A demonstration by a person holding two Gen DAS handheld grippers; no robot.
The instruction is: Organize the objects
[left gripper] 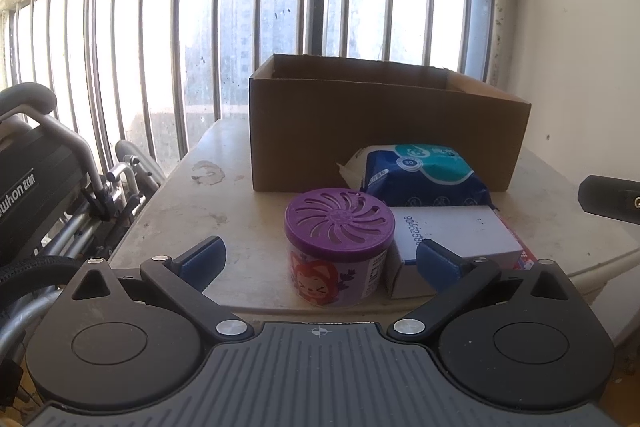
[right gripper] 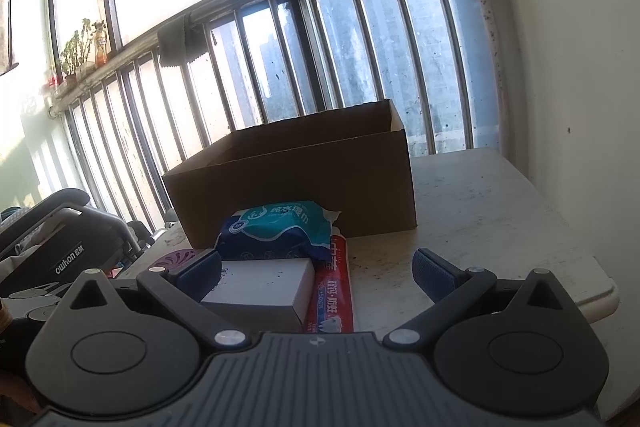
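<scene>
The left tool (left gripper: 320,261) hangs spread wide at the worktop's (left gripper: 240,211) near edge, its blue pads flanking a purple-lidded tub (left gripper: 339,245). A white carton (left gripper: 452,247) touches the tub; a wipes pack (left gripper: 420,175) lies against an open cardboard box (left gripper: 384,131) farther back.

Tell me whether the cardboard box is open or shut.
Open. The cardboard box has no flaps over its top, and its inner walls show in the right wrist view. Contents cannot be seen.

Toothpaste box (right gripper: 334,291) partly hidden under wipes pack (right gripper: 276,231).
</scene>
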